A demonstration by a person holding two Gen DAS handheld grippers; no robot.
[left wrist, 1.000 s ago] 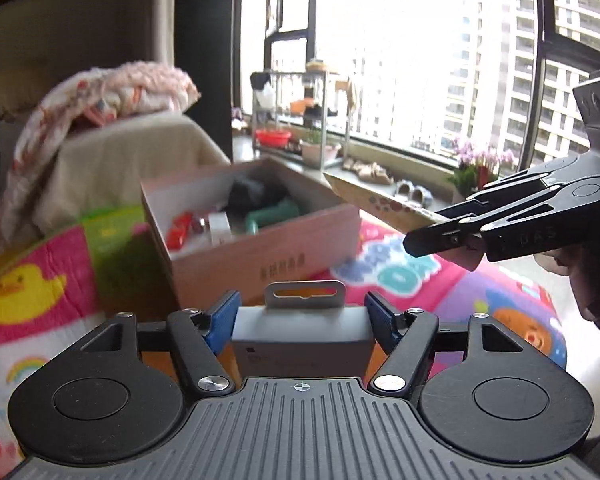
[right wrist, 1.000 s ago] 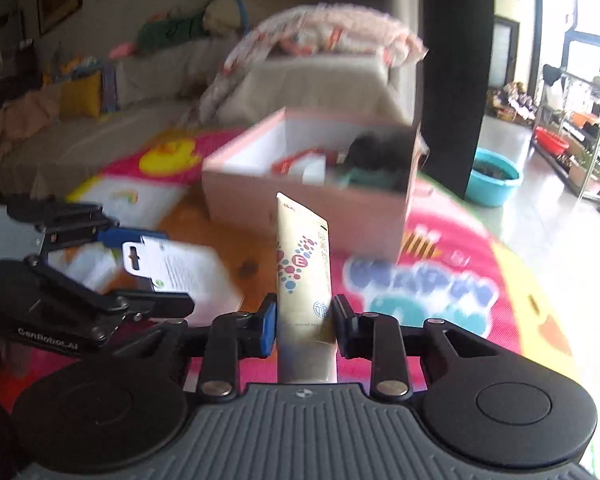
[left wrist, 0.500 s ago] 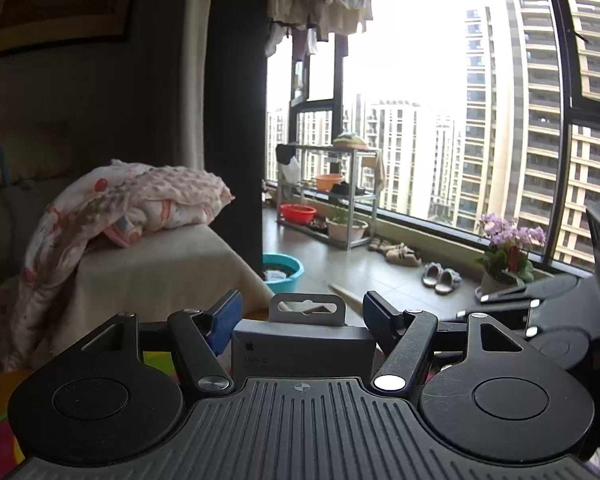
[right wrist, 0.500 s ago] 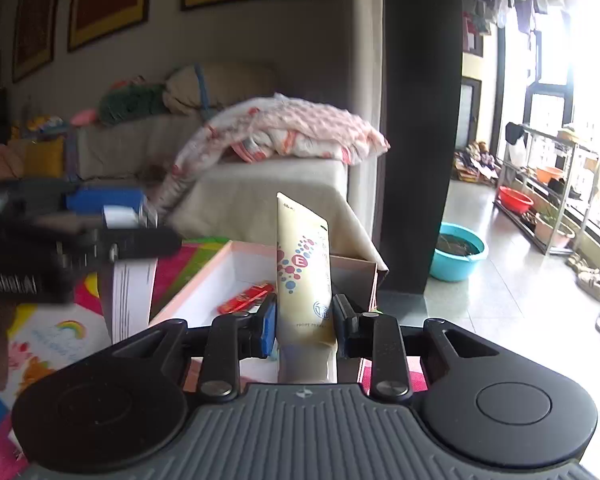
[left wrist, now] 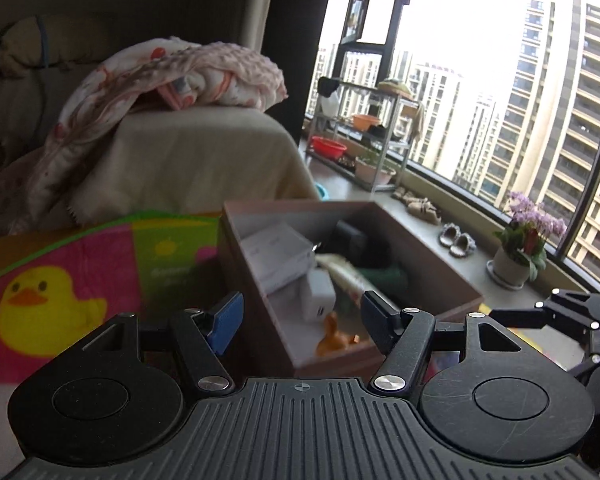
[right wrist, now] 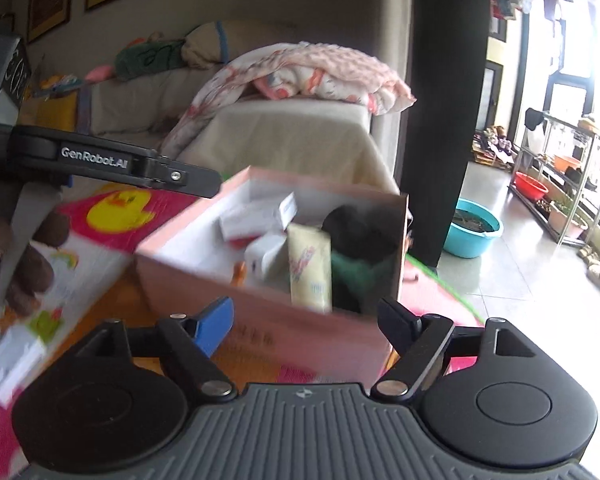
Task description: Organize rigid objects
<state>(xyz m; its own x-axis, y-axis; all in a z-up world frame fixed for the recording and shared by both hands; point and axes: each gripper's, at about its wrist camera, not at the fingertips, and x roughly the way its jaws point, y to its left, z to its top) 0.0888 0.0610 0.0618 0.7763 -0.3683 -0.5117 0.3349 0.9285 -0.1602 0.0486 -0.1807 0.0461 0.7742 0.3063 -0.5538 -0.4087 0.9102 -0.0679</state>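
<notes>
A pink cardboard carton [left wrist: 440, 268] stands on the play mat right in front of both grippers. Inside lie a white box [left wrist: 278, 254], a white charger [left wrist: 318, 294], an orange toy [left wrist: 334, 338], and dark and green items at the back. A cream tube [right wrist: 310, 268] shows blurred inside the carton, just beyond my right gripper [right wrist: 304, 316], whose jaws are opening with nothing between them. My left gripper [left wrist: 302, 306] hangs over the carton's near corner, jaws wide and closing slightly, also with nothing between them. Its arm [right wrist: 172, 176] reaches in from the left in the right wrist view.
The mat [left wrist: 60, 280] with a yellow duck spreads left of the carton [right wrist: 260, 320]. A small white package [right wrist: 12, 356] lies on it. Behind stand a sofa with a pink blanket [left wrist: 204, 68], a teal basin [right wrist: 474, 232], a metal rack [right wrist: 560, 176] and a flower pot [left wrist: 512, 268].
Both grippers swung back down over the carton. The right jaws opened and the cream tube left them and dropped into the carton. The grey box is gone from between the left fingers.
</notes>
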